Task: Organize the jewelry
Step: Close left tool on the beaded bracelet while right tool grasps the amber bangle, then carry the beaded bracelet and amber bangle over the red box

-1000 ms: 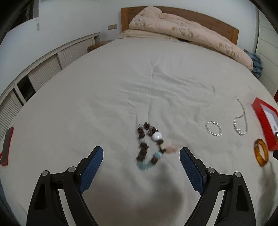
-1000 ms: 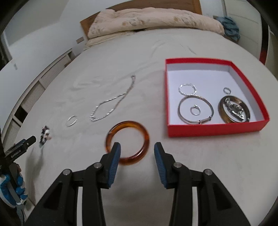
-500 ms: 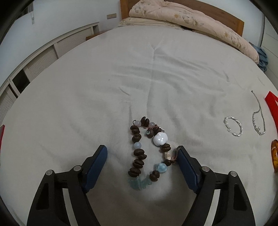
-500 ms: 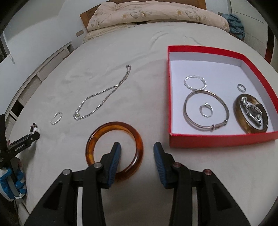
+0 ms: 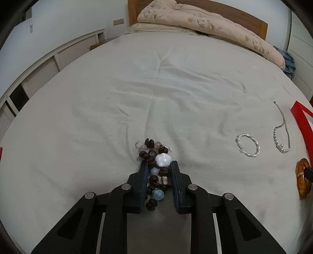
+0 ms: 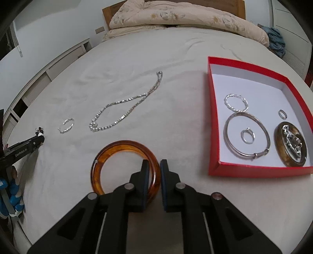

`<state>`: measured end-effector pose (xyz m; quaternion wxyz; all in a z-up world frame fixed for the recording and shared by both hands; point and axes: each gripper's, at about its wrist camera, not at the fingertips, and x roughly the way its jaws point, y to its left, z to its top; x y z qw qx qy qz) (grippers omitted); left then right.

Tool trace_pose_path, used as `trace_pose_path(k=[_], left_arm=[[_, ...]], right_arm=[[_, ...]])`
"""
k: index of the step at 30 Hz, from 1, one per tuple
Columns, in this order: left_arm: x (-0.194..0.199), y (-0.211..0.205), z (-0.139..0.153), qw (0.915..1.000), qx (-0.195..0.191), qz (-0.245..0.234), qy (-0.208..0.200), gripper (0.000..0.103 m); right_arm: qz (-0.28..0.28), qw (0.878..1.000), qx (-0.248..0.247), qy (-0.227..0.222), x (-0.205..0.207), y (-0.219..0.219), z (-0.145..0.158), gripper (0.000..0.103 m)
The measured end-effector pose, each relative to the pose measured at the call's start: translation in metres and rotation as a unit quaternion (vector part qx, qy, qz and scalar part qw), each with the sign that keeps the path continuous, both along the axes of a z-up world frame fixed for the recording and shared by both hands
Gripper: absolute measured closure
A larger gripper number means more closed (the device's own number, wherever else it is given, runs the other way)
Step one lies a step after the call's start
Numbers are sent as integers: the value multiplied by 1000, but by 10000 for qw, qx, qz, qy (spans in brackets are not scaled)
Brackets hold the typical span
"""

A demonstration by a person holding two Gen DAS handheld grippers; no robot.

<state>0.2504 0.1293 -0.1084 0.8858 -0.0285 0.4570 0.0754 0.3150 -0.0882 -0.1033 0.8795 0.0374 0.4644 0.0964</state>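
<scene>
Beaded bracelet: dark brown beads, one large white bead, pale blue ones; lies bunched on the bed, pinched between the jaws of the left gripper, pads pressing the strand from both sides. White bead and a loop of beads poke out just ahead of the jaw tips; a few beads trail back toward the gripper body.

Amber bangle: flat on the bed; right gripper has its jaws clamped on the bangle's right-hand rim, one jaw inside the ring, one outside.

Ahead and left of the right jaws: silver chain necklace stretched out on the sheet; further left a small twisted silver ring-bracelet, apart from the chain.

Right of the right jaws, near: red box, open, white inside. Holds a twisted silver hoop, a large silver bangle with a small ring inside its circle, another small ring, a brown bangle with a silver chain piece heaped in it.

Far end of the bed: folded beige quilt against a wooden headboard
</scene>
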Motion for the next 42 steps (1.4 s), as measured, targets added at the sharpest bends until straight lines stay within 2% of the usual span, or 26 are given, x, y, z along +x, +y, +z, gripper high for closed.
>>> trace_pose_path(k=[4, 9, 10, 11, 25, 31, 37, 42], left_arm=[[-7, -2, 10, 10000, 37, -33, -44, 84], [-24, -7, 37, 9996, -25, -82, -256, 85], [-28, -7, 44, 9995, -49, -101, -307, 93], [-33, -8, 52, 9992, -92, -130, -353, 95], [-116, -8, 136, 9933, -449, -422, -979, 95], [-148, -12, 169, 9901, -357, -545, -1239, 95], [-173, -40, 193, 9863, -231, -783, -1432, 95], [-183, -76, 202, 9827, -313, -1119, -1439, 95]], right_arm=[[28, 9999, 43, -123, -12, 0, 13, 93], [-21, 9995, 120, -282, -31, -2, 39, 93], [-35, 9994, 136, -312, -35, -3, 45, 93], [-54, 9993, 149, -353, -40, -4, 52, 93], [-172, 9953, 324, -895, -127, -12, 132, 93], [-141, 9924, 391, -1158, -161, -18, 158, 93], [-131, 9896, 498, -1344, -193, -26, 173, 93], [-259, 9875, 577, -1445, -214, -47, 179, 93]])
